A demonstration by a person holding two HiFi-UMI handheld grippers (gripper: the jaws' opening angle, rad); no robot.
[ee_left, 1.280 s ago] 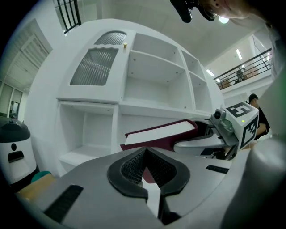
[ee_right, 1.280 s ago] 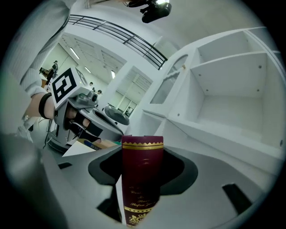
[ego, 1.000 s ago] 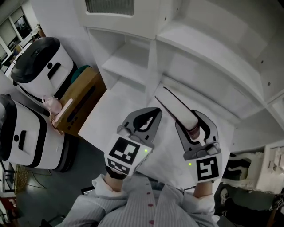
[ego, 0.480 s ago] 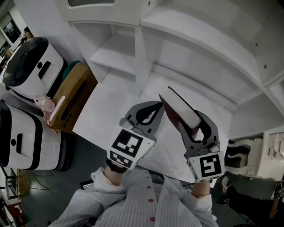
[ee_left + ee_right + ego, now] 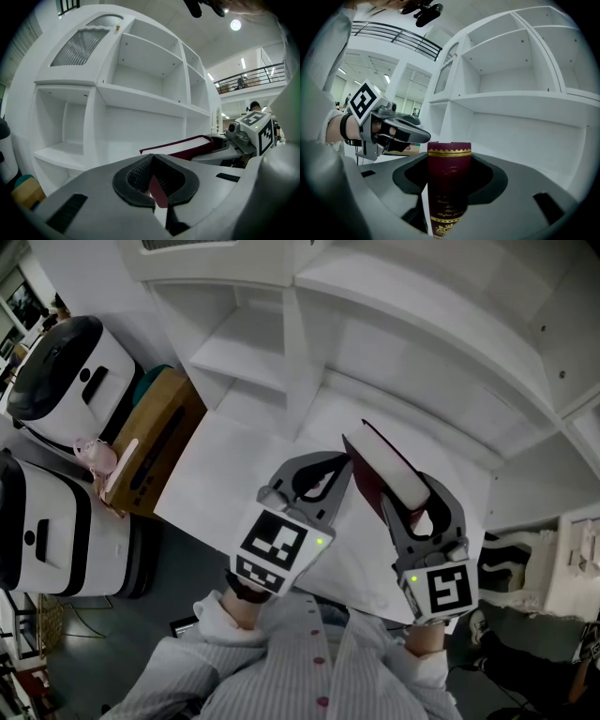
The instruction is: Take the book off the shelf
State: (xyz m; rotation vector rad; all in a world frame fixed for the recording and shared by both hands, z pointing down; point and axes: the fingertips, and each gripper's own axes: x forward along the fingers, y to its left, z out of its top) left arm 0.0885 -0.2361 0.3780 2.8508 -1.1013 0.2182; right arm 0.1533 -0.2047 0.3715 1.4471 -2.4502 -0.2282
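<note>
Now, the right gripper (image 5: 410,495) has the book (image 5: 449,187) clamped by its spine between wide-set jaws. The book sits clear of the white shelf unit (image 5: 246,360), out in front of it above the lower ledge (image 5: 234,474). To finish well, the person should hold that grip firm and draw straight back, level, so the far corner misses the upright divider (image 5: 300,371). The left gripper (image 5: 152,161) sits just beside the book's near corner, jaws closed together. A maroon sliver shows between them, possibly the cover's edge, though that is hard to tell. The book is a thick maroon hardback with gilt bands and lettering on the spine and pale page edges.
</note>
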